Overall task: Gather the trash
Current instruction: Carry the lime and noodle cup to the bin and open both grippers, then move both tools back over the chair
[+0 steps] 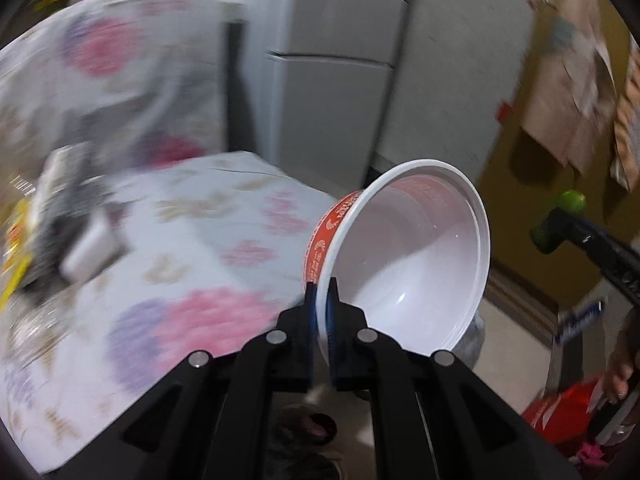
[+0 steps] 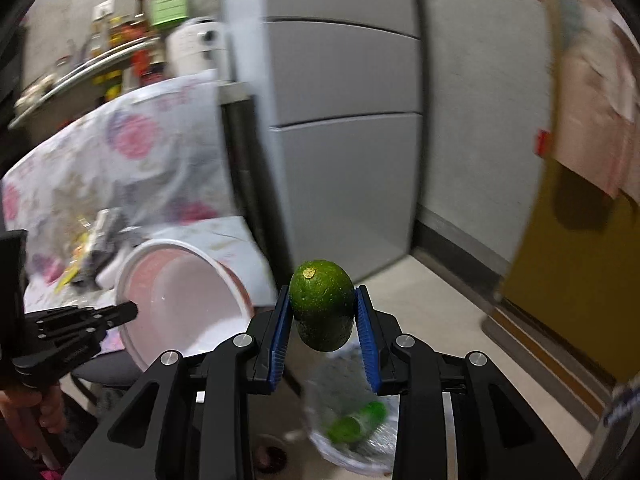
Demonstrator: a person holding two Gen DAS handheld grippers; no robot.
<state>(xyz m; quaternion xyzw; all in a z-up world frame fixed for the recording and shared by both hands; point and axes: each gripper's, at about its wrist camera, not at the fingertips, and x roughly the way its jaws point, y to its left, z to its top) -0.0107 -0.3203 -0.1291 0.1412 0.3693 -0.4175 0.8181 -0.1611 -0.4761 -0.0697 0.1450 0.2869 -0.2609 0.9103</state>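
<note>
The left claw [image 1: 322, 292] is clamped tight on the rim of a white bowl [image 1: 408, 264] w/ a red band on the outside. The bowl is tipped on its side, up in the air just past the edge of the counter [image 1: 208, 240], which has a flowery cloth on it. The right claw [image 2: 322, 316] grips a green fruit [image 2: 322, 304] btwn its two blue pads, one on each side. Below the fruit, on the floor, sits a clear bag [image 2: 352, 420] w/ green stuff inside. Some blurry bits lie on the counter at the left; can't tell what they are. A grey fridge [image 2: 344, 128] stands behind.
</note>
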